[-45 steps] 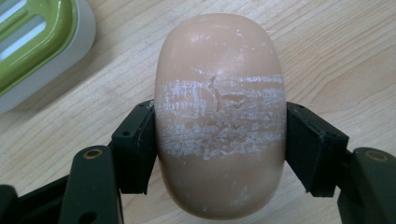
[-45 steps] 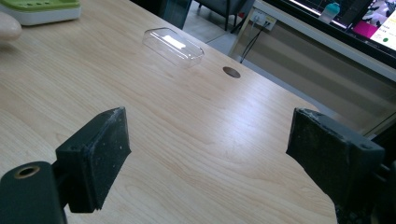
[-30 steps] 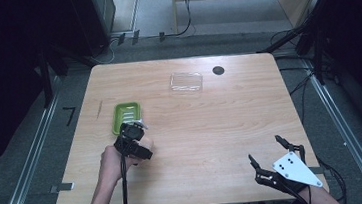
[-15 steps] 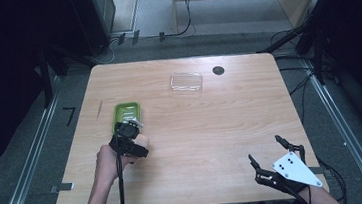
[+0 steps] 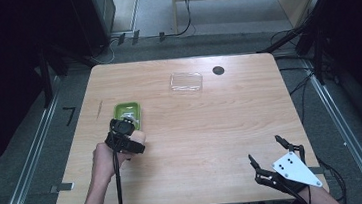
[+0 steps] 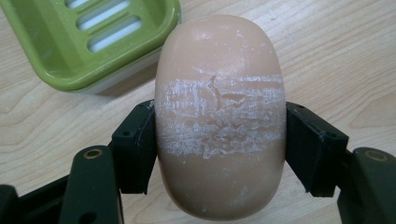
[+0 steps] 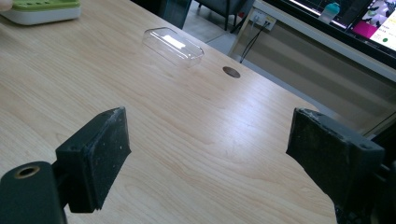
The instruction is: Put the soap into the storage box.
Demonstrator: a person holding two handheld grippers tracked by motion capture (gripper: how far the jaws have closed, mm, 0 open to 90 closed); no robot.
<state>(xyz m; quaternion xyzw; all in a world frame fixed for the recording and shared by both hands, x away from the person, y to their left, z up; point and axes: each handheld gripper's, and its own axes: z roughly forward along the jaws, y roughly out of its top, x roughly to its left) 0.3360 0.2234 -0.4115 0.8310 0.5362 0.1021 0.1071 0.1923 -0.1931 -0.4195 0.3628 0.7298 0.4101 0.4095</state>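
Note:
A peach soap bar [image 6: 219,116], scuffed white across its middle, sits between the jaws of my left gripper [image 6: 219,144], which is shut on it. The high view places the left gripper [image 5: 131,133] and soap bar [image 5: 139,136] just in front of a green slotted soap dish [image 5: 128,111]. A corner of the soap dish [image 6: 70,51] lies beyond the soap, upper left in the left gripper view. My right gripper [image 5: 265,150] rests near the table's front right corner. Its jaws stand wide apart in the right gripper view [image 7: 217,149], with nothing between them.
A clear plastic lid [image 5: 186,81] lies at the back middle of the wooden table [image 5: 212,129], next to a dark round hole [image 5: 218,70]. The right gripper view shows the lid [image 7: 173,44] and the soap dish [image 7: 42,9] far off.
My left gripper has shifted slightly left and toward the dish, and the soap has come into sight in the high view. The right gripper has not moved.

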